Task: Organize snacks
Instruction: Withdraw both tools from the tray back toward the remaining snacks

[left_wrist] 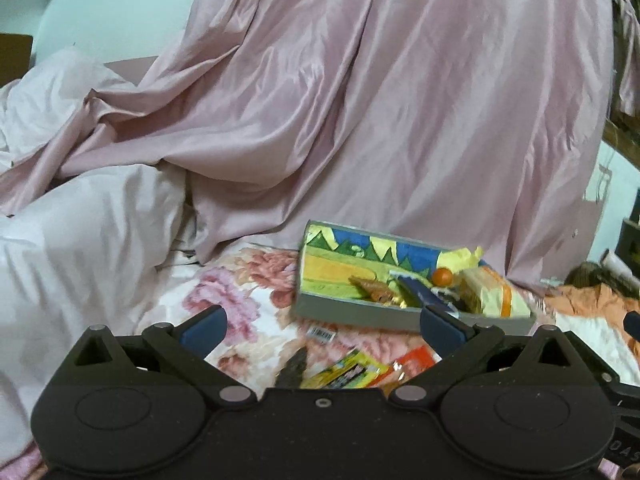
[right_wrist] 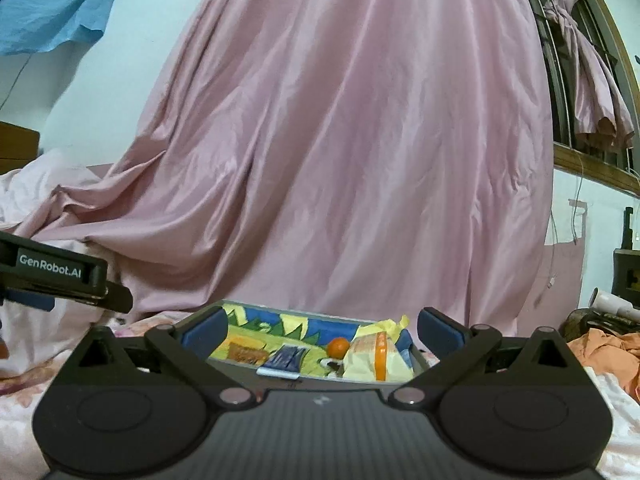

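Snack box: the shallow box (left_wrist: pixel 404 280) with a colourful painted inside is lying on the flowered bedcover (left_wrist: pixel 240 300), far from the left gripper and a little to the right.
Inside the box: a small orange ball (left_wrist: pixel 442 277), a dark blue packet (left_wrist: pixel 418 294), a brown snack (left_wrist: pixel 370 290) and a pale yellow bag (left_wrist: pixel 496 296) are sitting together at its right end.
Loose packets: a yellow packet (left_wrist: pixel 348 372) and a red one (left_wrist: pixel 416 364) are lying on the bedcover near the box, outside it.
Left gripper (left_wrist: pixel 320 326): its jaws are standing spread wide, pinching nothing.
Right gripper (right_wrist: pixel 320 332): it is also spread wide and empty, and the box is showing beyond its fingers.
Behind: a pink curtain (right_wrist: pixel 340 140) is hanging down to the bed.
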### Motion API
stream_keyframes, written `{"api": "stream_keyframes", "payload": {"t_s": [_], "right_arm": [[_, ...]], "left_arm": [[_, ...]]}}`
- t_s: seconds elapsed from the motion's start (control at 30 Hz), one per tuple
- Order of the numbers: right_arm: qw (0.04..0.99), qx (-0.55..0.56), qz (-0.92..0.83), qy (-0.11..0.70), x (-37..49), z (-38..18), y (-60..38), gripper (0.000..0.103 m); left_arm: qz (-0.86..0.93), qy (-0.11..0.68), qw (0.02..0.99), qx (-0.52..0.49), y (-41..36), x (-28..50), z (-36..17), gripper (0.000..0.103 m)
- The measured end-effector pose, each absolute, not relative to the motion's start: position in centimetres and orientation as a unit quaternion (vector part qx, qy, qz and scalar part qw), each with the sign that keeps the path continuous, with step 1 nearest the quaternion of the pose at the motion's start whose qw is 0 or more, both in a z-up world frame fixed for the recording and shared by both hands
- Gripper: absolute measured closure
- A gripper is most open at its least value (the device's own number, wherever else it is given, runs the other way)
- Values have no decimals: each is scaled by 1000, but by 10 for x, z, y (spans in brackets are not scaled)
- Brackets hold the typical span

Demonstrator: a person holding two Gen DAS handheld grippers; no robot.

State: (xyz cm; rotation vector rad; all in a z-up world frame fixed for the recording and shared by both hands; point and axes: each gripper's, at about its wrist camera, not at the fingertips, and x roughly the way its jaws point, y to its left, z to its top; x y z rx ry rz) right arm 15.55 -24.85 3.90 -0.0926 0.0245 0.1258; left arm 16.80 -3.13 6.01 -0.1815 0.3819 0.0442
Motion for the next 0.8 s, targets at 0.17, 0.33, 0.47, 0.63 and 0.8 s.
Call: {"api": "stream_keyframes", "payload": {"t_s": [0.17, 0.33, 0.47, 0.63, 0.8], "right_arm": [[996, -52, 71, 31, 128, 31, -243, 0], [993, -57, 81, 60, 107, 21, -235, 0], [989, -62, 88, 97, 98, 12, -226, 0], [984, -69, 99, 132, 94, 1, -217, 0], [978, -83, 108, 158, 99, -10, -208, 0]], "left_arm": [[16, 204, 975, -80, -20, 150, 47, 1], [14, 225, 971, -82, -9, 140, 30, 1], [16, 245, 966, -84, 1, 135, 14, 1], [19, 266, 960, -83, 10, 134, -3, 1], [18, 293, 954, -61, 13, 141, -20, 1]]}}
